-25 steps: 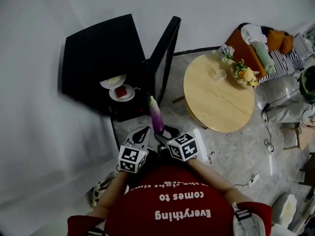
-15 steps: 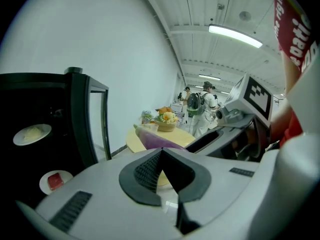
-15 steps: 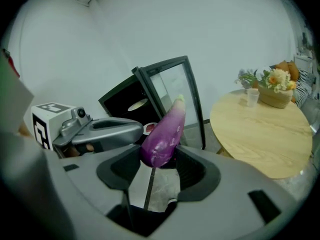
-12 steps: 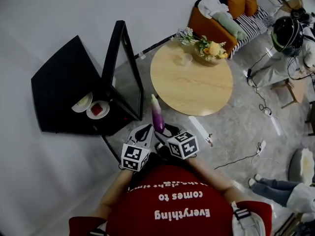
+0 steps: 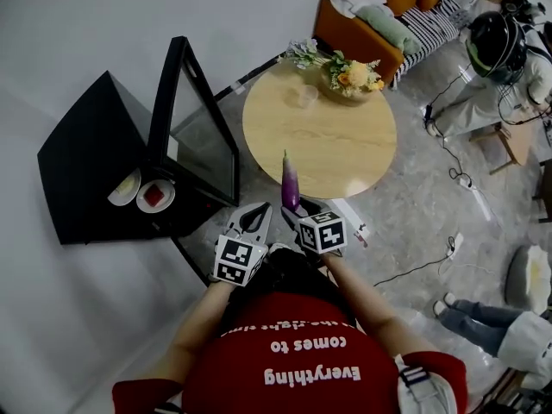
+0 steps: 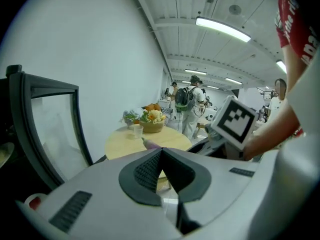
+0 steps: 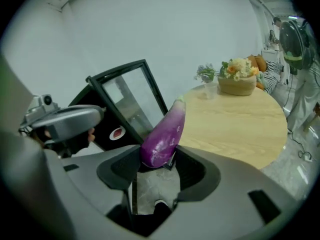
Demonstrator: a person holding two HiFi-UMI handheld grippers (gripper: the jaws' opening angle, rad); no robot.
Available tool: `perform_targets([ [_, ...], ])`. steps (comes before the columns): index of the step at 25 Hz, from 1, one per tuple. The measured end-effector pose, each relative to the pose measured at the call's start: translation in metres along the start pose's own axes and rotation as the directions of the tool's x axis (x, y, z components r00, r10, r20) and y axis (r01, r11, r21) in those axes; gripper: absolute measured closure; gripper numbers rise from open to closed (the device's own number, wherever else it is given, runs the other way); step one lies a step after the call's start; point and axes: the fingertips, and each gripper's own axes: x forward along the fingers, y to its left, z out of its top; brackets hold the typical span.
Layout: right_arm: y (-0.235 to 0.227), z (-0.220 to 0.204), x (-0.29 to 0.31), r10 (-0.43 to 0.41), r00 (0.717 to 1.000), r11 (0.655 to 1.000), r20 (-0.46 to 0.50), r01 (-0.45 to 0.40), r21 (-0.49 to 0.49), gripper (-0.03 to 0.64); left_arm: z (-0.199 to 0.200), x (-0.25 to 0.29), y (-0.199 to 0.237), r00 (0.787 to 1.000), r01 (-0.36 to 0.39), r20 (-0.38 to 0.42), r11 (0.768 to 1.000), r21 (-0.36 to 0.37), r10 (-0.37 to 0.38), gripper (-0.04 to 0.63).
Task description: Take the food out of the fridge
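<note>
A purple eggplant sticks up from my right gripper, which is shut on its lower end, near the edge of the round wooden table. My left gripper hangs beside it, jaws together with nothing between them. The small black fridge stands on the floor at the left with its glass door swung open. Inside it, a plate with something red and a plate with something pale rest on a shelf.
A basket of flowers and a clear cup stand on the table's far side. An orange sofa with cushions lies beyond. A person with a dark backpack is at the right. Cables trail over the floor.
The view has swung right, from the fridge toward the table. My right gripper has carried the eggplant with it, now close to the table's edge. The left gripper kept alongside.
</note>
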Motion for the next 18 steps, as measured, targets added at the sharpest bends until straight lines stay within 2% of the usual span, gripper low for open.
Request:
perform_targets([
  [7, -0.084, 0.002, 0.051, -0.102, 0.992, 0.995, -0.077, 0.102, 0.002, 0.391, -0.013, 0.035, 0.006, 0.997, -0.049, -0.066, 0.999, 0.011, 0.050, 0.598],
  [12, -0.115, 0.012, 0.076, -0.118, 0.989, 0.992, -0.092, 0.113, -0.061, 0.391, -0.013, 0.046, 0.013, 0.993, -0.092, -0.072, 0.996, 0.010, 0.092, 0.598],
  [18, -0.136, -0.002, 0.089, -0.163, 0.974, 0.983, -0.155, 0.147, -0.107, 0.390, -0.022, 0.052, 0.015, 0.991, -0.102, -0.091, 0.995, -0.016, 0.101, 0.598],
])
